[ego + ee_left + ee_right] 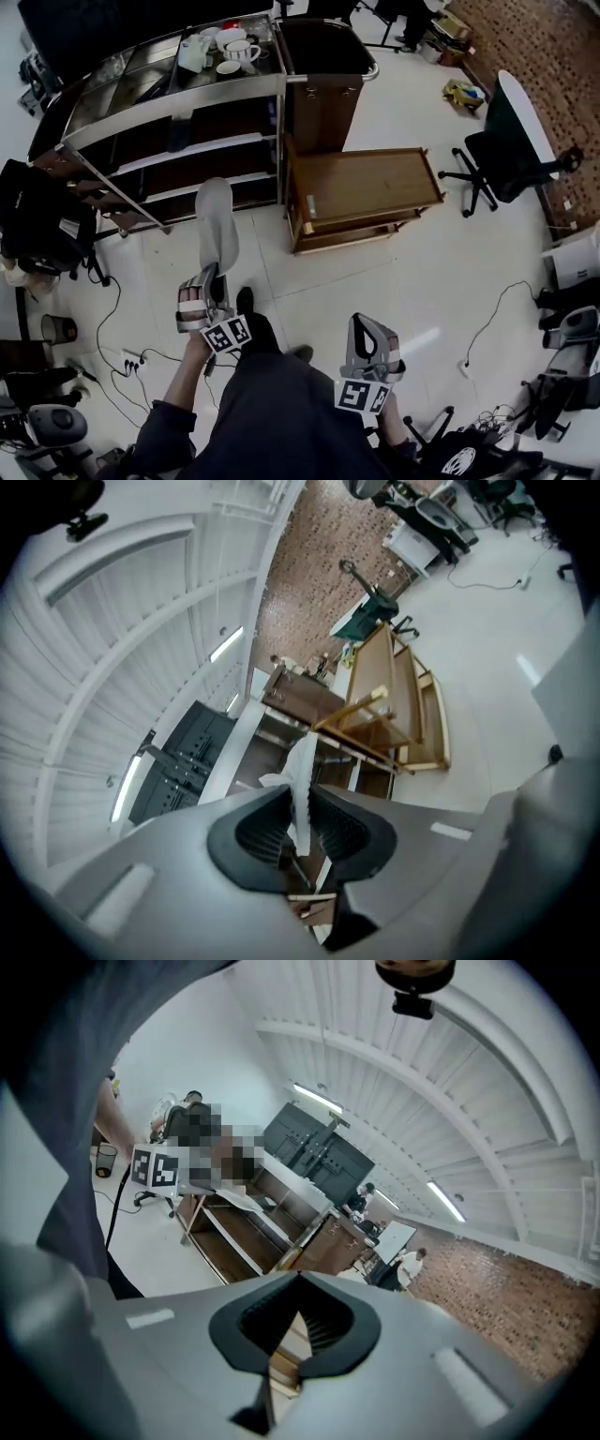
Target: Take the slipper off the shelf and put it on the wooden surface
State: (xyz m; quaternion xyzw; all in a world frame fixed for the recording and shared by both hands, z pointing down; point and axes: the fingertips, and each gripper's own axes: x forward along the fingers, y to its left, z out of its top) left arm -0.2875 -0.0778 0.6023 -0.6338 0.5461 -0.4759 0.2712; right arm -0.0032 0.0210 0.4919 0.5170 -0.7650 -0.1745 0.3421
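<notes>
Pinching the flat white cloth slipper point(217, 223), the left gripper point(209, 277) holds it ahead; the right gripper point(362, 323) is pressed together.

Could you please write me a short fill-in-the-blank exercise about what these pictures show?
1. The left gripper is shut on the ___.
2. The right gripper holds ___.
3. In the head view, the wooden surface stands to the ___ of the shelf.
4. The white cups stand on the shelf's ___ level.
Missing words: slipper; nothing; right; top.
</notes>
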